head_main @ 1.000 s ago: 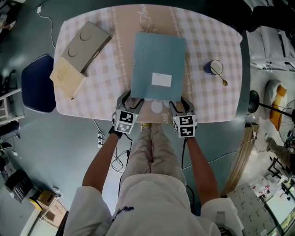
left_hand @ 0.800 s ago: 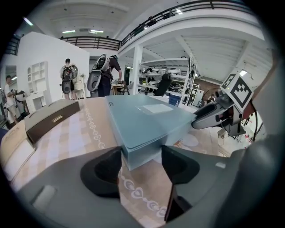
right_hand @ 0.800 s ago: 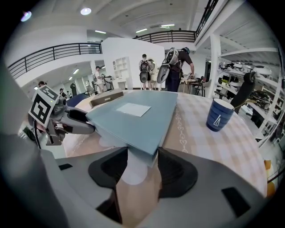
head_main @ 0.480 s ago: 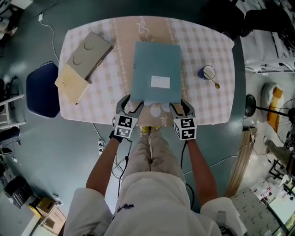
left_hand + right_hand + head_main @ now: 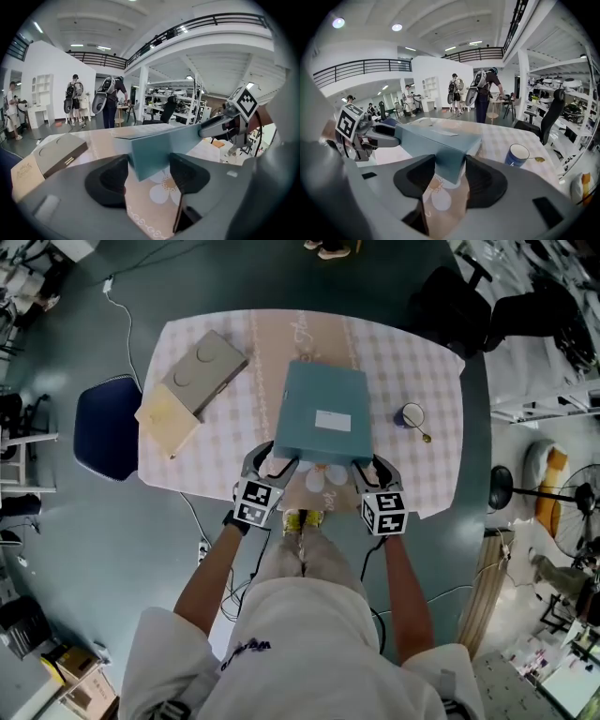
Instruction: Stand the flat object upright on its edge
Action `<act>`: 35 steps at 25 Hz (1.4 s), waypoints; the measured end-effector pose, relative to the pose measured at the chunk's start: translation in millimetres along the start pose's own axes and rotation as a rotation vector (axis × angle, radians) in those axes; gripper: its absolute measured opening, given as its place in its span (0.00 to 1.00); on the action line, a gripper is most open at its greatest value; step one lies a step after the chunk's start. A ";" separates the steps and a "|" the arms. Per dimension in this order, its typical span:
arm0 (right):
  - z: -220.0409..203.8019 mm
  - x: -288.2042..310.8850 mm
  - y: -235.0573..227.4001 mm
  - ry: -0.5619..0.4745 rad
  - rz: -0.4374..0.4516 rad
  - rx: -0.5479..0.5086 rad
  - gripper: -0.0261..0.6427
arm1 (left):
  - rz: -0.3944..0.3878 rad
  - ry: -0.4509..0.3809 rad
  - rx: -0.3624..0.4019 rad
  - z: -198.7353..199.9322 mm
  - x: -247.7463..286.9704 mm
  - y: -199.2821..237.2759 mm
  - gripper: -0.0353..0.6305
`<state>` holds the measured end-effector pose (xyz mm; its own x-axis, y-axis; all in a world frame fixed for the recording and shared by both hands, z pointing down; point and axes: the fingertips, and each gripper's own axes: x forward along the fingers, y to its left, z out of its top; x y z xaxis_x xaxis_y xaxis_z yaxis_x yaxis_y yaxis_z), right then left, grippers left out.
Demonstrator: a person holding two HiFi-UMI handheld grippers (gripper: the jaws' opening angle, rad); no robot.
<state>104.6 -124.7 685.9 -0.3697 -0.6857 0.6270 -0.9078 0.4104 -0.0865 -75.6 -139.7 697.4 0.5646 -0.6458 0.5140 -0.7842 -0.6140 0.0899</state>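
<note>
The teal box (image 5: 323,413) is a flat, smooth-skinned slab with a white rectangular label (image 5: 332,421) on its top. It sits along the middle of the table (image 5: 422,362), over a beige runner (image 5: 302,329) printed with pale flowers. It is tilted, its near edge raised clear of the cloth at the table's near edge.

The left gripper (image 5: 272,463) is clamped on the box's near left corner, the dark moulded pads pressing both faces. The right gripper (image 5: 370,470) pinches the near right corner the same way.

The table has rounded corners and a soft pink-and-white checked cloth (image 5: 403,352). At the far left corner lies a grey case (image 5: 206,371) with two round recesses, and a tan book (image 5: 169,418) overhangs the left edge. A glossy blue mug (image 5: 410,415) stands towards the right edge with a spoon (image 5: 425,436) just beside it.
</note>
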 end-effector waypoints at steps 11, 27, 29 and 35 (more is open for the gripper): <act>37.8 -31.1 1.7 -0.080 0.027 0.043 0.35 | 0.009 -0.036 -0.052 40.4 -28.7 -7.8 0.47; 90.1 -58.5 -18.7 -0.169 0.050 0.037 0.35 | -0.017 -0.135 -0.093 99.5 -38.8 -15.3 0.47; 95.6 -61.2 -21.0 -0.179 0.053 0.042 0.35 | -0.019 -0.147 -0.102 105.8 -39.6 -16.1 0.47; 114.3 -63.7 -29.8 -0.215 0.055 0.045 0.35 | -0.020 -0.183 -0.115 125.3 -37.2 -13.4 0.47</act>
<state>132.6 -162.0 560.0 -0.4487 -0.7771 0.4414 -0.8910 0.4272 -0.1536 -53.9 -164.2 570.2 0.6097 -0.7118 0.3486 -0.7904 -0.5789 0.2003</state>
